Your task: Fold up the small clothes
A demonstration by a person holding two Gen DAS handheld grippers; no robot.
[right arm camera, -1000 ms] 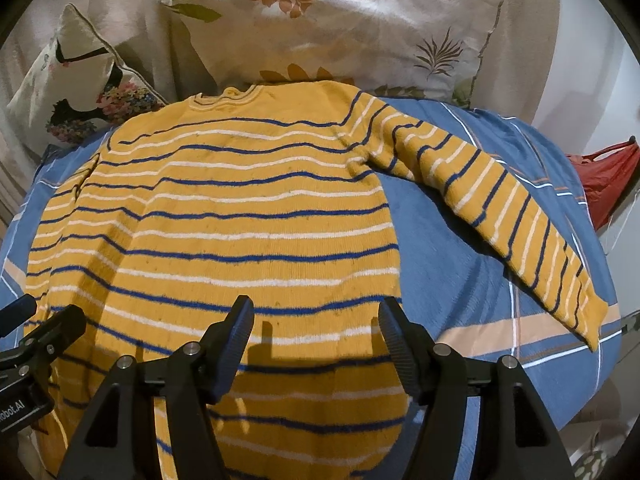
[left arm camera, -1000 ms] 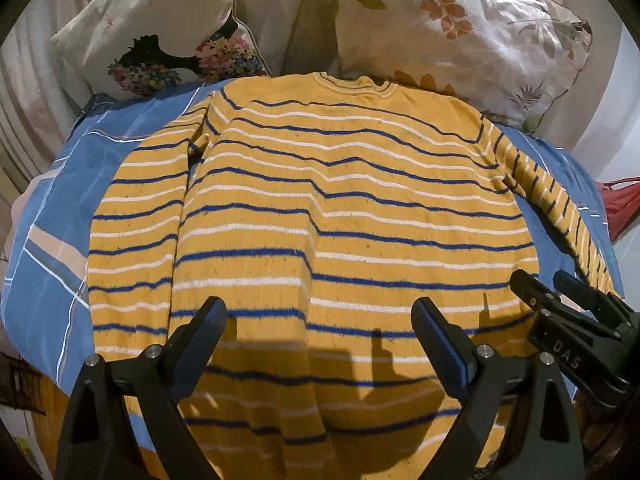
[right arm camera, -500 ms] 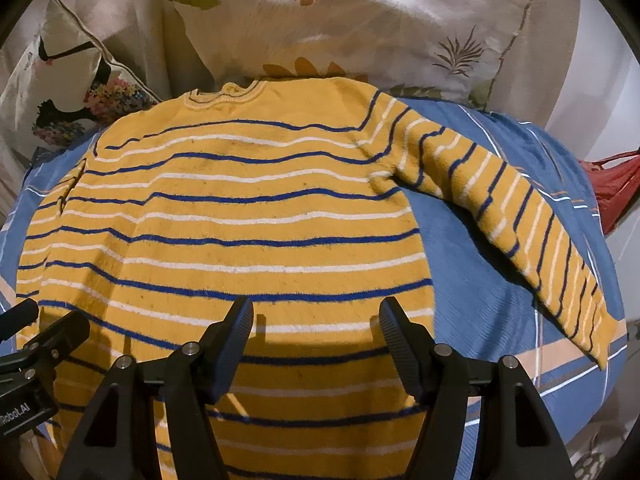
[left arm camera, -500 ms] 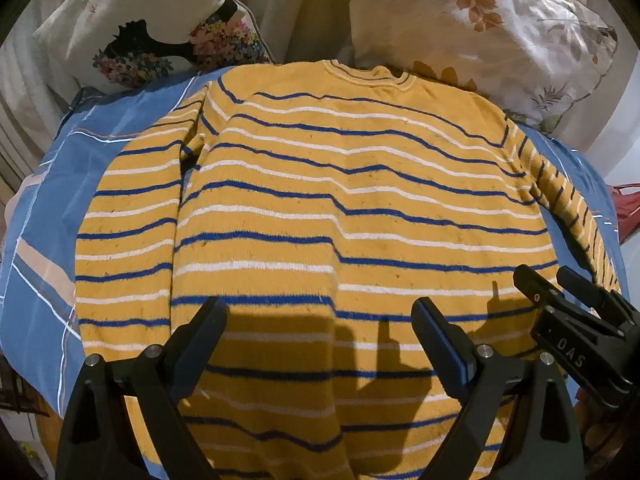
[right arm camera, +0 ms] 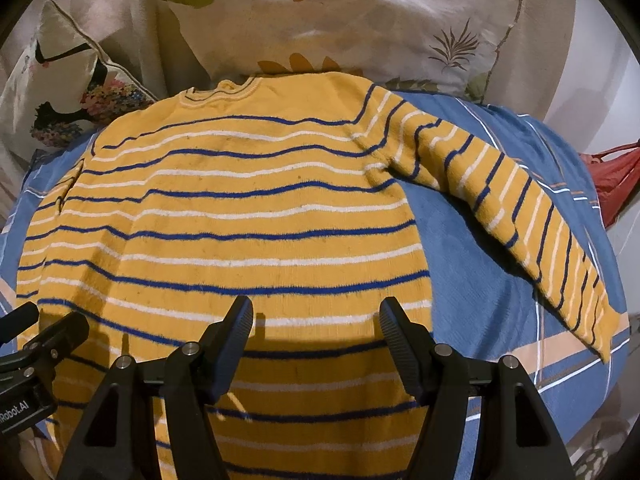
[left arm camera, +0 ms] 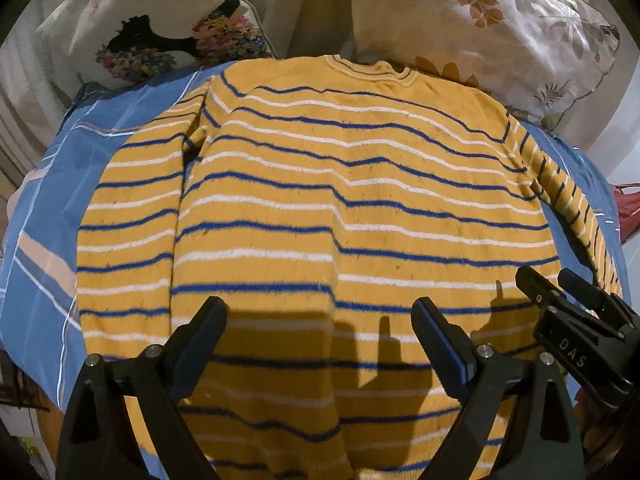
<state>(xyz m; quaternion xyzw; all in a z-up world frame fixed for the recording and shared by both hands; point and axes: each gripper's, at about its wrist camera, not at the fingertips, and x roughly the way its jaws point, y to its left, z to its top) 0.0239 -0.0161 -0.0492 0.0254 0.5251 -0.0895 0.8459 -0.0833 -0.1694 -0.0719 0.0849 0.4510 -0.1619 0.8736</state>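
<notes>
A yellow sweater [left arm camera: 320,184] [right arm camera: 240,216] with blue and white stripes lies flat on a blue bed cover, collar at the far end. Its left sleeve [left arm camera: 128,216] is folded in along the body. The right sleeve [right arm camera: 520,216] stretches out over the cover toward the right edge. My left gripper [left arm camera: 320,320] hovers open above the lower part of the sweater with nothing between its fingers. My right gripper [right arm camera: 316,316] is open too, over the sweater's lower right part near the side seam. Each gripper shows at the edge of the other's view.
The blue striped bed cover [right arm camera: 460,248] [left arm camera: 44,216] shows on both sides of the sweater. Two floral pillows [left arm camera: 500,28] [left arm camera: 160,28] lean at the head end. A red bag [right arm camera: 612,176] sits off the right side of the bed.
Both grippers have edged forward and slightly down over the sweater, so it fills more of each view. Their jaws stay open and the sweater has not moved.
</notes>
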